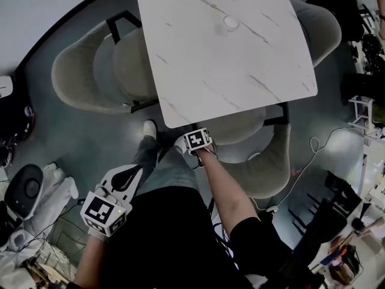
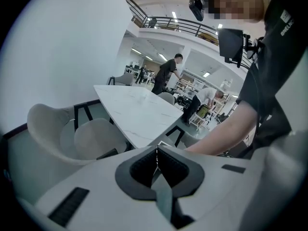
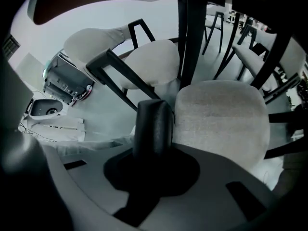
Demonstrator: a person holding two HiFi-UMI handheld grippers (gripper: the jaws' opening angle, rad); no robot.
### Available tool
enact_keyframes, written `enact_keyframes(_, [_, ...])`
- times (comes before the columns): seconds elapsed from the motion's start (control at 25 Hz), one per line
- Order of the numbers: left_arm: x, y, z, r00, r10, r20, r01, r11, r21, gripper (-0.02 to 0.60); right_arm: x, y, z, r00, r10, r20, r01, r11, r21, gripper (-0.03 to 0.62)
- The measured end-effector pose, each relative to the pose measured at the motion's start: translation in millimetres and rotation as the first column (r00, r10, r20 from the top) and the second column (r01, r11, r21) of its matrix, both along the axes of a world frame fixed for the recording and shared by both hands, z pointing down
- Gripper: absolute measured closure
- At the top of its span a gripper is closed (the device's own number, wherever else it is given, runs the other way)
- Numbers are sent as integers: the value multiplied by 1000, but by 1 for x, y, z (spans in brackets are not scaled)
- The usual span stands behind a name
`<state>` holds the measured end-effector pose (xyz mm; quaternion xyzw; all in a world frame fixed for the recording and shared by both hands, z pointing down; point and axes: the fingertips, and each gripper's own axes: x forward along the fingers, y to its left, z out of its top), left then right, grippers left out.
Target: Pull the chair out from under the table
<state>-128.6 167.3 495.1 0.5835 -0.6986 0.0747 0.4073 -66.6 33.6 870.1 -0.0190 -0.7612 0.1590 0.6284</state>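
The white marble table [image 1: 228,47] fills the upper middle of the head view. A grey padded chair [image 1: 274,161] is tucked under its near edge, with only the curved backrest and part of the seat [image 3: 221,119] showing. My right gripper [image 1: 198,142] reaches down at the left end of that backrest. In the right gripper view its jaws [image 3: 153,117] are shut on the dark upright end of the backrest. My left gripper [image 1: 127,174] hangs close to the person's body, away from the chair. Its jaws [image 2: 156,154] are shut, with nothing between them.
A second grey chair [image 1: 90,71] is tucked under the table's left side. Black table legs [image 3: 190,32] stand just beyond the seat. A white cable [image 1: 313,146] trails on the floor at right. Bags and a black device [image 1: 24,188] lie at lower left. People [image 2: 166,73] stand far behind.
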Motion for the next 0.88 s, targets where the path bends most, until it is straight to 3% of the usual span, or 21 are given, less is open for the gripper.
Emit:
enact_keyframes(0.24, [17,-5,5,998,70,-4,-70,997,-15,575,2,-10,-2,998,54,24,-54,998,15,568])
enact_keyframes(0.56, [30,-15,11,987,161,-24,-161,987,-7,575,23,-5,-1,1000,2,14,-2,1000,12,572])
enact_keyframes(0.88, [52,-41,17,963,267,-44,-267,964,-2,575,83,-6,1,998,-68,-3,68,998,2,568])
